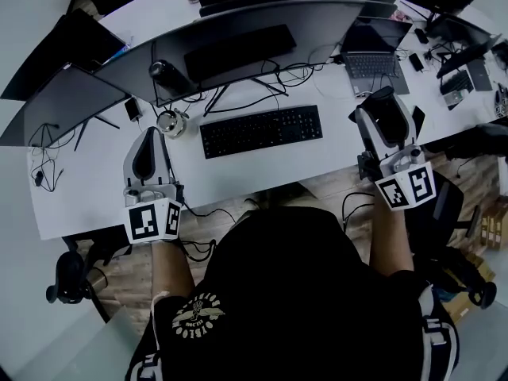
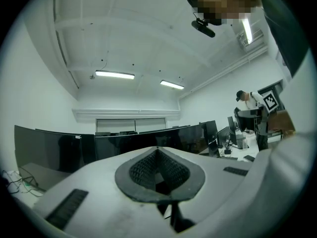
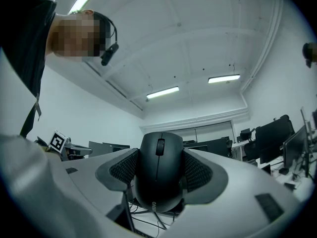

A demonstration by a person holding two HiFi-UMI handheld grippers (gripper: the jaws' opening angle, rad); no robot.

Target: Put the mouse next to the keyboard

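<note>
With the mouse [image 3: 158, 175] clamped btwn the jaws of the right gripper [image 1: 384, 101], up off the desk [image 1: 333, 161] at approx 3 o'clock of the keyboard [image 1: 260, 131], and the left gripper [image 1: 148, 137] closed on nothing, a drop or a knocked keyboard could be caused by release too high.

Right gripper view: noted mouse [image 3: 158, 172] flanks covered by pads [image 3: 124, 166], underside out of sight. Head view: cannot pick mouse out inside right gripper [image 1: 385, 105]. Cannot identify small items [image 1: 456, 94] right of laptop [image 1: 371, 58]. Logged left monitor [image 1: 63, 105] as clipped at the edge.
</note>
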